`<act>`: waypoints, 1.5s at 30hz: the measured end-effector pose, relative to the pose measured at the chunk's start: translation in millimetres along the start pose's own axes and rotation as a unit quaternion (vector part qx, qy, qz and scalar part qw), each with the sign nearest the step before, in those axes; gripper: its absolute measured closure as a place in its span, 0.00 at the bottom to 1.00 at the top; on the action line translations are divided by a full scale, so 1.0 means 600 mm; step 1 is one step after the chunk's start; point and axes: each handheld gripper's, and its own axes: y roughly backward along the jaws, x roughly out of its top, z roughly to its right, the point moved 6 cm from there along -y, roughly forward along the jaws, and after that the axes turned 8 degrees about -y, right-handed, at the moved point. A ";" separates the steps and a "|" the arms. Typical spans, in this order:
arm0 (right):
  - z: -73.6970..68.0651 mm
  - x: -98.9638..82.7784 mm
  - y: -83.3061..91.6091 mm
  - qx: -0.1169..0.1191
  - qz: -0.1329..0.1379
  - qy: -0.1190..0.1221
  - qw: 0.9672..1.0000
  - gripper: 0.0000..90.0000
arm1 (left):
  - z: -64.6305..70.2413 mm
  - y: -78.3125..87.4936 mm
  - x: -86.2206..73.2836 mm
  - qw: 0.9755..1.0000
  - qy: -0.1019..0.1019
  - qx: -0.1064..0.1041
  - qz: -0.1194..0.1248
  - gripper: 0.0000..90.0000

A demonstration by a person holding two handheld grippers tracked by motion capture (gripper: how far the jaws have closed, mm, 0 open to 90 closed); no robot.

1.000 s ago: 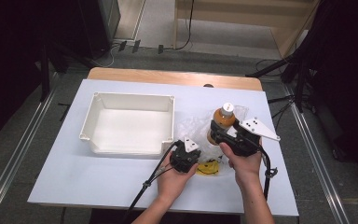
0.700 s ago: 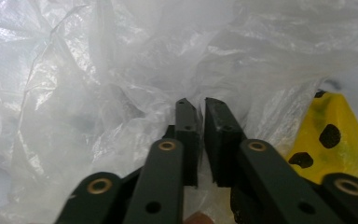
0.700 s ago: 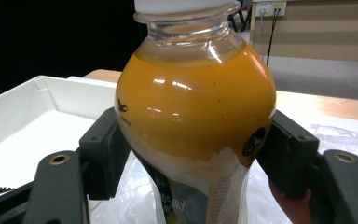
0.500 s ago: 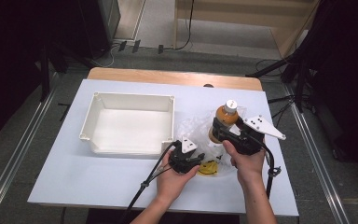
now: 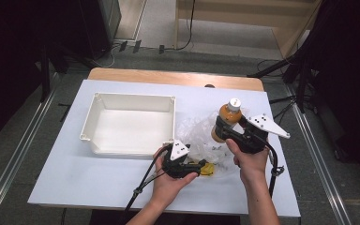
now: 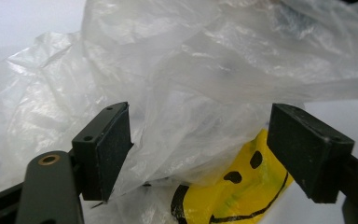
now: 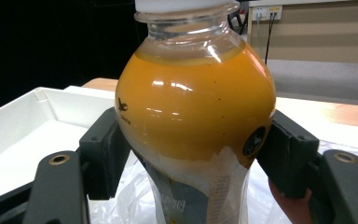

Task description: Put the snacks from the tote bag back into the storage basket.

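nearest the person, the left gripper (image 5: 201,167) lies low over the white table (image 5: 75,173), its black jaws pointing sideways toward the crumpled clear plastic bag with a yellow smiley face printed on it (image 5: 206,140). in the left gripper view the pads stand wide apart and have just been opening; a fold of the bag's film (image 6: 186,121) hangs between them without being pinched, and the yellow face (image 6: 233,196) sits just below and beyond the pads. so the bag is let go for now and lies loose on the table, directly ahead of this claw.

a little farther on, the right gripper (image 5: 222,129) holds the small clear plastic bottle of orange juice with a white cap (image 5: 228,118). in the right gripper view both pads press the bottle's (image 7: 196,112) round shoulder from either side; the bottle stands upright, long axis vertical, cap on top, raised just over the far edge of the bag.

the relation that matters, as i judge it: the bottle is above and just behind the bag, and the left claw is the nearer one to the film, so it would have to re-grip an edge for the bottle to pass.

beyond both, well to the left, sits the shallow white rectangular plastic tray (image 5: 171,101).
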 end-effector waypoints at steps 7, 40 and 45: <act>0.001 0.000 0.003 0.000 -0.001 0.000 1.000 0.36 | -0.012 0.041 0.010 1.000 -0.015 -0.002 0.018 0.19; -0.025 0.009 -0.015 0.010 -0.007 -0.005 1.000 0.36 | -0.170 0.232 -0.068 0.997 0.015 0.062 0.047 0.15; -0.037 0.022 -0.023 0.013 -0.004 0.001 1.000 0.36 | -0.187 0.252 -0.075 0.996 0.017 0.076 0.048 0.15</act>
